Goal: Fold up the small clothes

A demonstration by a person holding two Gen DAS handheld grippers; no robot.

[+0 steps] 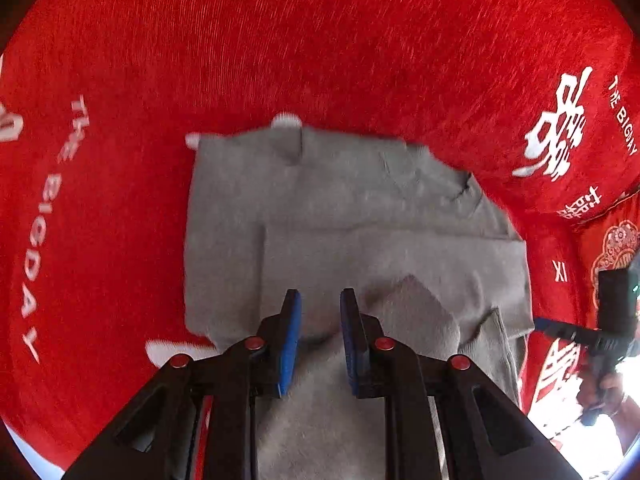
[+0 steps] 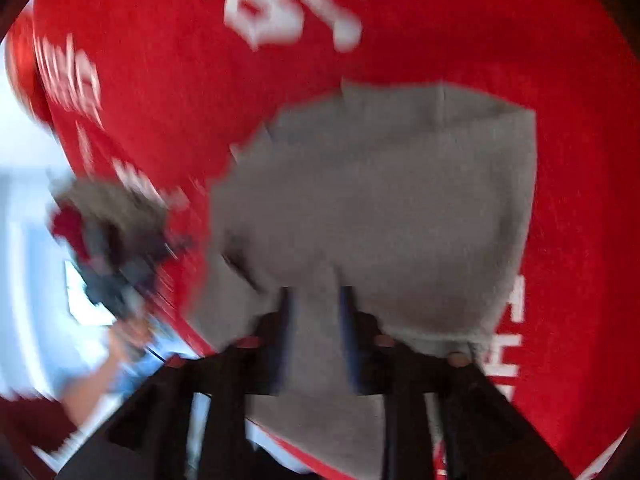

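Two grippers hang over a grey garment (image 1: 352,216) lying partly folded on a red cloth (image 1: 280,40) with white lettering. On the left gripper (image 1: 320,320) the blue pads stand apart above the grey fabric, with nothing pinched. The right gripper (image 2: 316,320) is blurred, its fingers parted with grey cloth showing between them; whether they press it I cannot tell

We see the right wrist view smeared by motion: the grey garment (image 2: 380,200) has soft edges, and white lettering on the red cloth (image 2: 160,92) is unreadable.
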